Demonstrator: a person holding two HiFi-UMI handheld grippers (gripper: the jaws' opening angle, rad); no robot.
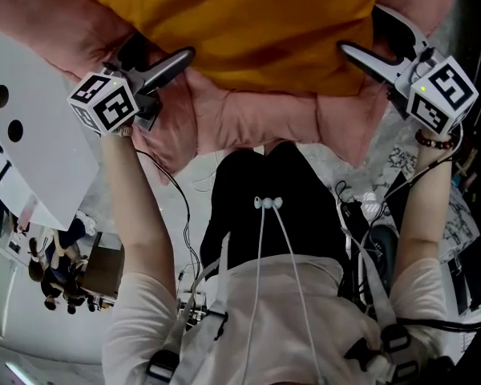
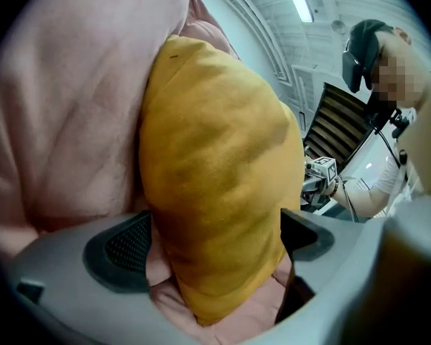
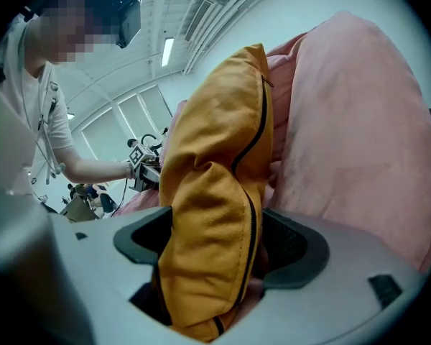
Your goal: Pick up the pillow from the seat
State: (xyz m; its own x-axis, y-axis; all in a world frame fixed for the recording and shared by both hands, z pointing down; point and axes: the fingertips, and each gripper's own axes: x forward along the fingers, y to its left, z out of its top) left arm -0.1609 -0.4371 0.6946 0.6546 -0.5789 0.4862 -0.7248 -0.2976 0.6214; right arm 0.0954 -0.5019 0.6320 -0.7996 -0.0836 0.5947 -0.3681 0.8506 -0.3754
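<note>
At the pillow's left edge, my left tongs (image 1: 176,61) are closed around a thick fold of the mustard-yellow pillow (image 1: 256,22). In the left gripper view the fabric bulges between the two jaws, with each dark pad (image 2: 126,246) pressed against it. A little pink cloth shows low down between those jaws, under the pillow. The pillow itself lies against the soft pink seat (image 1: 256,119), which wraps around it to the left, below and to the right. I cannot tell whether it has come free of the seat yet. At the pillow's right edge, my right tongs (image 1: 354,54) pinch the corner where the black zipper (image 3: 253,164) runs, and that corner is squeezed between the jaws.

I judge that the lift is about to start. To do it well, I should keep both grips firm and raise both sides together and level, so the pillow does not sag or twist out. On the left I should make sure that only the pillow is caught, not the pink cloth under it. On the right the grip is close to the corner, so I should avoid jerking.

By count: one yellow pillow, one zipper on it, one pink seat, two tongs, and two marker cubes, one left of the pillow (image 1: 104,103) and one right of it (image 1: 442,95).
</note>
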